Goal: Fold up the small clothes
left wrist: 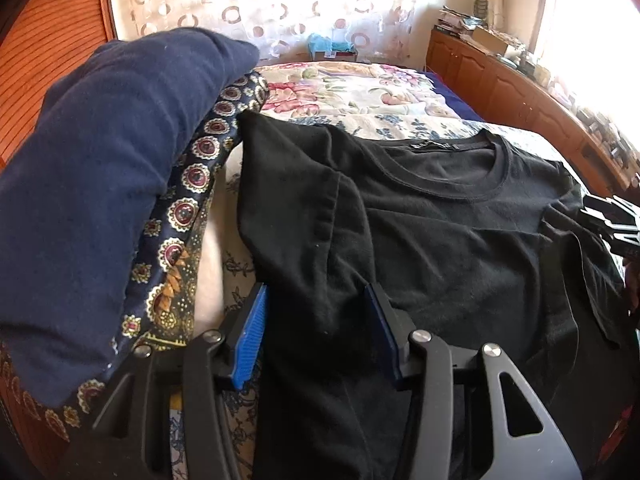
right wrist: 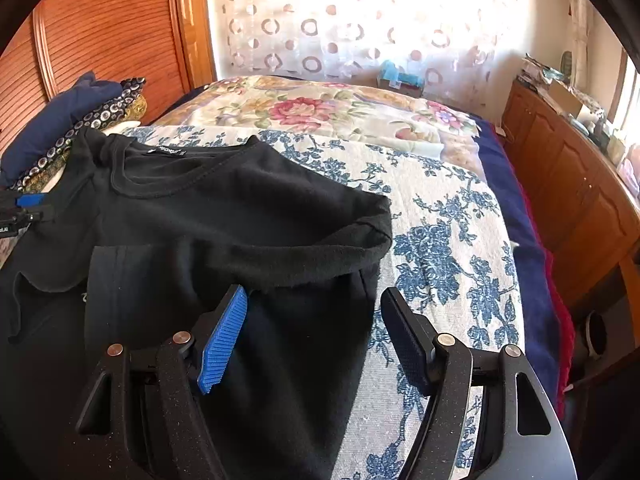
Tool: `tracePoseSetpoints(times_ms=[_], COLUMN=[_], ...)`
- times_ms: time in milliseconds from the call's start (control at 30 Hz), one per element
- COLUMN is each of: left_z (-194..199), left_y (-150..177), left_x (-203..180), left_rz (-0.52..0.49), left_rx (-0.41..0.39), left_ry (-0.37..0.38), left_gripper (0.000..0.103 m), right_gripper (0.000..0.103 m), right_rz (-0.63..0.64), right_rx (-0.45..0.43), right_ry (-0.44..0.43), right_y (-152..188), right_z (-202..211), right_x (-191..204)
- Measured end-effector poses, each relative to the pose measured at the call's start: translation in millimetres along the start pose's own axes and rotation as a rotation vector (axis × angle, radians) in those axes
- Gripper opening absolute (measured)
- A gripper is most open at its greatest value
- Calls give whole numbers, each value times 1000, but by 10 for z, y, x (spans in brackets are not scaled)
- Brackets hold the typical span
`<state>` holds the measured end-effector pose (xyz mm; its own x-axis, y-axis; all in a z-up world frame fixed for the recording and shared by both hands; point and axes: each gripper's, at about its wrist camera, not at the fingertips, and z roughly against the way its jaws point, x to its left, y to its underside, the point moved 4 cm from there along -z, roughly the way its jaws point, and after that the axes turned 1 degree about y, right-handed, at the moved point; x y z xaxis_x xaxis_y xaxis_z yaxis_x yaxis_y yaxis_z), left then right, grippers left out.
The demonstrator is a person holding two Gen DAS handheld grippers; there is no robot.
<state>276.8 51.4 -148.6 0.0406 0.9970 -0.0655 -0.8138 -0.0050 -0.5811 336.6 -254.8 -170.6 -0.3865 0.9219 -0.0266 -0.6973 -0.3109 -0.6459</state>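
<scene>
Black T-shirt [left wrist: 440,216] on floral bed [right wrist: 440,216]; clothes pile [left wrist: 100,184] at left; left tool [left wrist: 316,316] and right tool [right wrist: 312,320] both open, straddling shirt edges.

Matt black cloth T-shirt [left wrist: 440,216]; seemingly woven floral bedspread [right wrist: 440,216].

Black T-shirt [left wrist: 440,220] — collar up, sleeves folded inward — on bed.
</scene>
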Motion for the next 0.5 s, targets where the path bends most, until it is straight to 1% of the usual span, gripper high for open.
tracePoseSetpoints(times_ms=[167,333,367,400,433,467,500], left_z=[-43,-13,-5,-3,0,0,-1], left_y=[-60,-87,-82,-76,-75,-78,-76], left_x=[-15,0,8,20,39,59,76], left_rz=[12,32,32,34,41,49,53], left_rx=[-5,-36,-42,-46,-48,-50,-48], left_ry=[4,40,41,36,35,44,45], left_gripper=[49,48,37,31,29,20,18], right_gripper=[71,71,71,71,71,71,71], right_rz=[-9,-35,-41,-48,-57,-64,-75], right_rx=[-5,0,3,8,13,17,23], right_ry=[18,30,29,27,23,16,6], right_y=[-10,-21,-16,-12,-8,-7,-6], right_z=[32,27,17,3,-14,-29,-49], right_x=[-89,-204,-233,-260,-289,-308,-334])
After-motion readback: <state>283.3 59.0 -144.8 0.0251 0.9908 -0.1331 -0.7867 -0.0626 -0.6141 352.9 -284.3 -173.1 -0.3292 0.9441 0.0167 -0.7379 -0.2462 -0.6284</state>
